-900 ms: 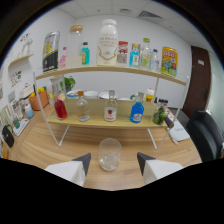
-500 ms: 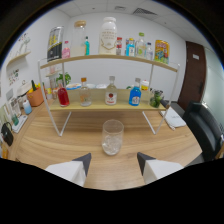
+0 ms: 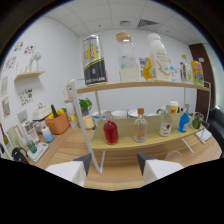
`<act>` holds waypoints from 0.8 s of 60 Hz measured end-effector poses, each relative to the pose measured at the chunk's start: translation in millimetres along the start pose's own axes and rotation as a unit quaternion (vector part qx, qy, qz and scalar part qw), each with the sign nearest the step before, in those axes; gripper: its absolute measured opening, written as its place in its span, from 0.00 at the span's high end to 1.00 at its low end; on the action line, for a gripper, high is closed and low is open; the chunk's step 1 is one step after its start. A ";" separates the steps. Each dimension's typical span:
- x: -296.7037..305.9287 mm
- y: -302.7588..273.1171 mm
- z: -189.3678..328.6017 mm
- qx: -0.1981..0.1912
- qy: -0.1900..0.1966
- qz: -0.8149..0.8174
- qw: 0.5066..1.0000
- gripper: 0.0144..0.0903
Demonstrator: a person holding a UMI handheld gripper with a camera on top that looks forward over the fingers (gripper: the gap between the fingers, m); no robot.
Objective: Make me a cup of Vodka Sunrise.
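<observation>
Swung left, open gripper (image 3: 114,161) faces red bottle (image 3: 110,132).

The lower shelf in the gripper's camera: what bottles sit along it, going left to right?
Along the lower shelf: red bottle → clear bottle with an orange cap → clear bottle with a red label → blue bottle → dark green bottle. The open gripper hovers empty in front, below the shelf.

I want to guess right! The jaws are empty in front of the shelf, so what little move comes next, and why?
Probably ease forward toward the lower shelf and line up with one bottle, perhaps the clear bottle beside the red bottle. The gripper is open, holds nothing, and sits short of the shelf. Which bottle is vodka cannot be read here.
</observation>
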 end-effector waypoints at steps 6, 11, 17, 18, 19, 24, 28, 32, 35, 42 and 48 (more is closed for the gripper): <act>-8.3 -19.2 33.3 0.019 0.000 -0.015 1.000 0.06; -12.7 -32.2 61.5 0.030 0.007 -0.029 0.999 0.09; -12.3 -38.1 85.1 0.034 0.011 -0.036 0.999 0.20; -12.0 -38.2 89.3 0.033 0.013 -0.036 0.999 0.22; -11.3 -37.9 93.8 0.031 0.015 -0.037 0.999 0.24; -6.9 -35.3 110.3 0.022 0.023 -0.037 0.999 0.44; -4.2 -30.7 119.9 0.015 0.030 -0.038 0.999 0.62; -5.3 -28.4 124.6 0.014 0.032 -0.039 0.999 0.71; -2.1 -29.5 122.9 0.017 0.034 -0.041 0.998 0.72; -2.8 -28.8 120.4 0.019 0.030 -0.050 0.998 0.73; -3.1 -30.7 111.3 0.021 0.022 -0.054 0.998 0.73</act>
